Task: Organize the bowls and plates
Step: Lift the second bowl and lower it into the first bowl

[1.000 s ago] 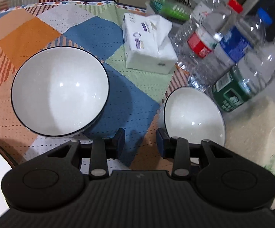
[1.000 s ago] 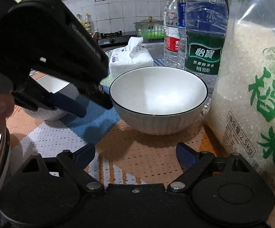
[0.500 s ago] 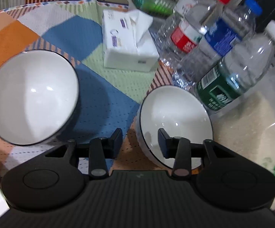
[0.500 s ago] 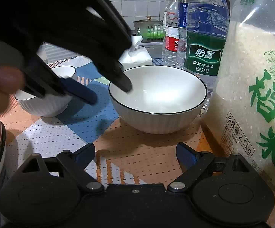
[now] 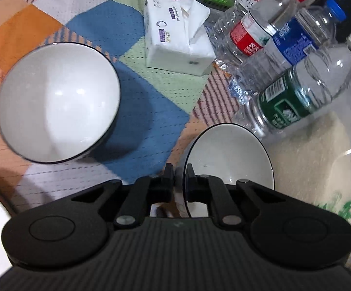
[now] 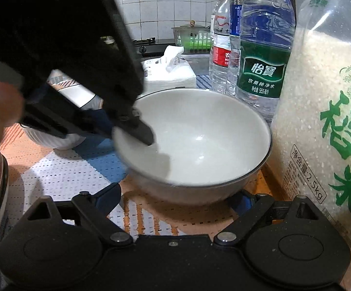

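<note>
The near bowl, white with a thin dark rim, sits tilted with its mouth facing up. The left tongs pinch its rim. The right tongs gape open before it. A second bowl stands upright to the left on the bench's patchwork cloth; water bottles, a rice bag and a tissue pack crowd close.

Patchwork tablecloth carries left bowl, tissue pack, water bottles, rice bag

Place: a home kitchen.
Back wall: white tiles ahead of the right gripper.
Counter: stove, green basket.
Table: patchwork cloth, rice bag right, water bottles, tissue pack.
</note>
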Motion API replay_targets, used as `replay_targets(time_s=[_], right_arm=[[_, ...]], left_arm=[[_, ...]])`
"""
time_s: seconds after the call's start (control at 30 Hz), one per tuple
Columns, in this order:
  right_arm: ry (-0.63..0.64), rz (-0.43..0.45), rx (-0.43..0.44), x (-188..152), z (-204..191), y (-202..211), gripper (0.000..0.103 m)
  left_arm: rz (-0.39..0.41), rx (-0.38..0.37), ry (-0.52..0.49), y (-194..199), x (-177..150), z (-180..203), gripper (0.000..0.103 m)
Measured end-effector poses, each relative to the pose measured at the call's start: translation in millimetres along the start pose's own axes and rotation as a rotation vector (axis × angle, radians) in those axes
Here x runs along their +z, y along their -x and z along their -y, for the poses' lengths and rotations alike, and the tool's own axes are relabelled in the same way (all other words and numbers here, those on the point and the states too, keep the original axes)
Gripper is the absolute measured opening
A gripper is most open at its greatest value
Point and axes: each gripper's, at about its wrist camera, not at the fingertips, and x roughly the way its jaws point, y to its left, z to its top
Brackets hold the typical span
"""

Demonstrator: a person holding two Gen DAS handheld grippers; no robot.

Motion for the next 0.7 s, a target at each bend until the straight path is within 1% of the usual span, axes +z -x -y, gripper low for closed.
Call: replay_targets(time_s=[0.17, 0.3, 0.4, 0.5, 0.57, 0.7], right_arm=[[0.01, 0.025, 0.055, 8.6, 0.5, 16.3, 0.095], [0.125, 0.073, 0.085, 17.4, -5.8, 37.9, 0.095], [0.221, 0.109, 0.113, 20.9, -10.8, 55.3, 0.097], [0.286, 0.131, 0.171, 23.0, -15.9, 77.0, 0.099], [0.318, 0.139, 0.21, 24.0, -19.4, 93.0, 0.099], [0.361, 0.114, 0.312, 25.0, -24.3, 121.4, 0.099]], left_arm=[[0.009, 0.003, -0.01, 26.9, -6.2, -1.4, 0.008], [0.025, 0.0, -0.026, 58.9, -11.6, 1.6, 0.009], [0.018, 0.02, -0.039, 84.7, -18.4, 4.9, 0.009], [0.009, 0.022, -0.031, 111.0, -25.9, 4.2, 0.009], [0.001, 0.038, -0.036, 127.5, -32.2, 4.8, 0.009], [-0.004, 0.078, -0.045, 160.2, -52.9, 1.1, 0.009]])
